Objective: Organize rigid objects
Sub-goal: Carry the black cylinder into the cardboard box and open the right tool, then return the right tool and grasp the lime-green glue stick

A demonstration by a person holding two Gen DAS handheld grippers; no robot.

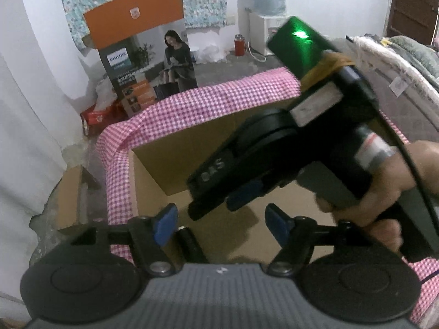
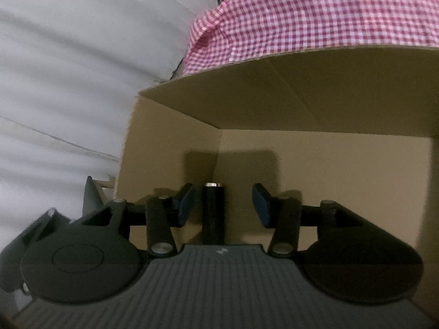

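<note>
Cardboard box (image 2: 315,104) — black cylinder (image 2: 213,211) inside, upright

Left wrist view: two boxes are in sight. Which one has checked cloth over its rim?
The plain brown open box nearest the camera: pink checked cloth drapes its rim. The printed box behind it has an orange top flap and no cloth.

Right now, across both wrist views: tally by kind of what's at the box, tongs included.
Cardboard box: 1
Pink checked cloth over its rim: 1
Black cylinder inside it: 1
Tongs: 2, left tongs and right tongs, both open, pads clear of the cylinder
Total: 5
</note>
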